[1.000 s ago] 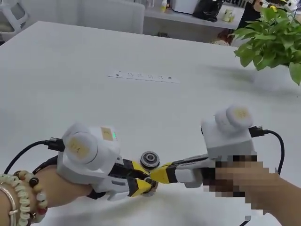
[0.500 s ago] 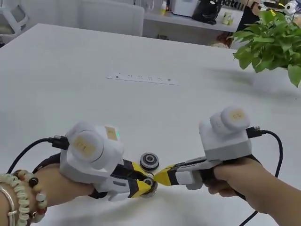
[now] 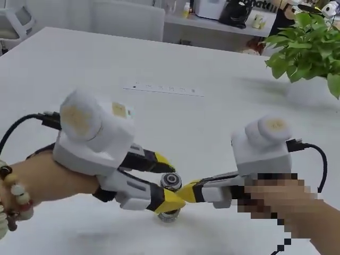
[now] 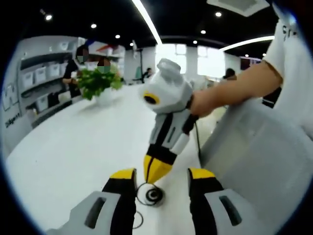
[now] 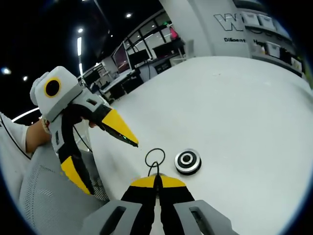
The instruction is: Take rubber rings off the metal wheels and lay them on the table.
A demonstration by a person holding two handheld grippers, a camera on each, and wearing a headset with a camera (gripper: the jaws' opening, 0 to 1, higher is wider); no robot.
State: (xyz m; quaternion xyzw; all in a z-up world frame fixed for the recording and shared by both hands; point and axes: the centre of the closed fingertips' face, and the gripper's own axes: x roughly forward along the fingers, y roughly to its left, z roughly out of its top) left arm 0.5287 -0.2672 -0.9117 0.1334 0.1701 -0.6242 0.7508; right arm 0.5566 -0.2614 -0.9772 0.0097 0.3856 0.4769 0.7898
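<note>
R claw (image 5: 156,179) pinches rubber ring (image 5: 155,149), wheel (image 5: 187,161) just beside.

I count 2 tongs: my left tongs (image 4: 162,172) and my right tongs (image 5: 156,180). At the lower middle of the head view are 2 wheels, an upper wheel (image 3: 171,181) and a lower wheel (image 3: 168,215). I also count 1 rubber ring (image 5: 164,156), 1 plant (image 3: 305,42) at the upper right and 1 power strip (image 3: 163,87).
</note>
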